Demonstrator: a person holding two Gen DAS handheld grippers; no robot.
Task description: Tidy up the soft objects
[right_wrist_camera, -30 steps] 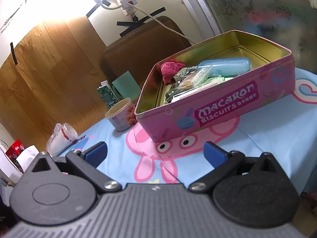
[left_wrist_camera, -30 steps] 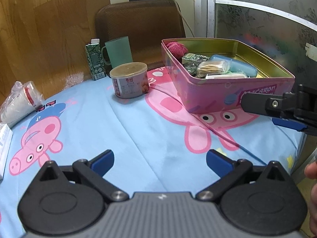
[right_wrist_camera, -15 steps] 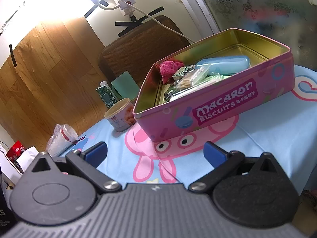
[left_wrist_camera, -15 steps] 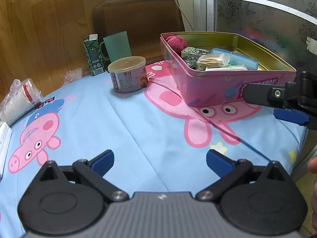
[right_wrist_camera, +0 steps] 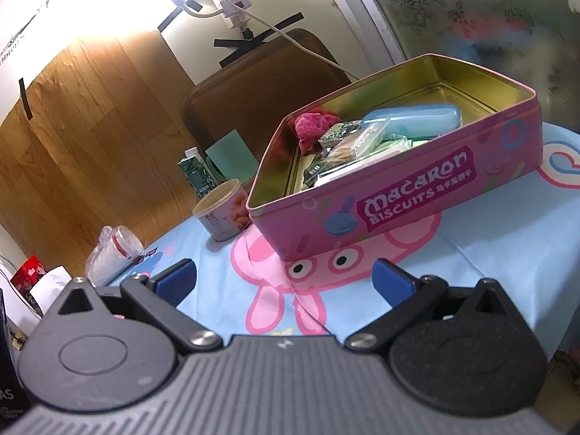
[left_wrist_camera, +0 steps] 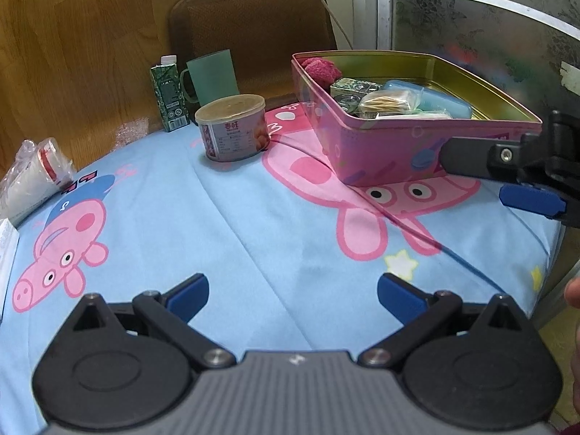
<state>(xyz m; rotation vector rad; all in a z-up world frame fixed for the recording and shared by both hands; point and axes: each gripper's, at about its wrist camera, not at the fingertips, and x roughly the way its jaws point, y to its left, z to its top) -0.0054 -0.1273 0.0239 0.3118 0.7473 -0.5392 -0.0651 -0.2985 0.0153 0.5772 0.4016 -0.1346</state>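
Note:
A pink biscuit tin [left_wrist_camera: 380,152] stands open on the cartoon-pig tablecloth; it also shows in the right wrist view [right_wrist_camera: 417,195]. Inside lie a pink fuzzy soft item [left_wrist_camera: 320,69] [right_wrist_camera: 313,125] in the far corner, a light blue case [left_wrist_camera: 435,99] [right_wrist_camera: 413,117] and several small packets [left_wrist_camera: 388,99]. My left gripper [left_wrist_camera: 293,291] is open and empty above the cloth, well short of the tin. My right gripper [right_wrist_camera: 284,277] is open and empty in front of the tin's near wall; its fingers [left_wrist_camera: 529,199] reach in from the right edge of the left wrist view.
A round can [left_wrist_camera: 232,127] stands left of the tin, with a green carton [left_wrist_camera: 169,98] and a green mug [left_wrist_camera: 212,76] behind it. Bagged cups [left_wrist_camera: 32,177] lie at the left. A brown chair back [left_wrist_camera: 253,32] stands behind the table. The table edge [left_wrist_camera: 551,253] drops away at right.
Both grippers stay open and have drifted slightly; the tin looks a little lower and nearer in the left wrist view. Nothing was taken hold of.

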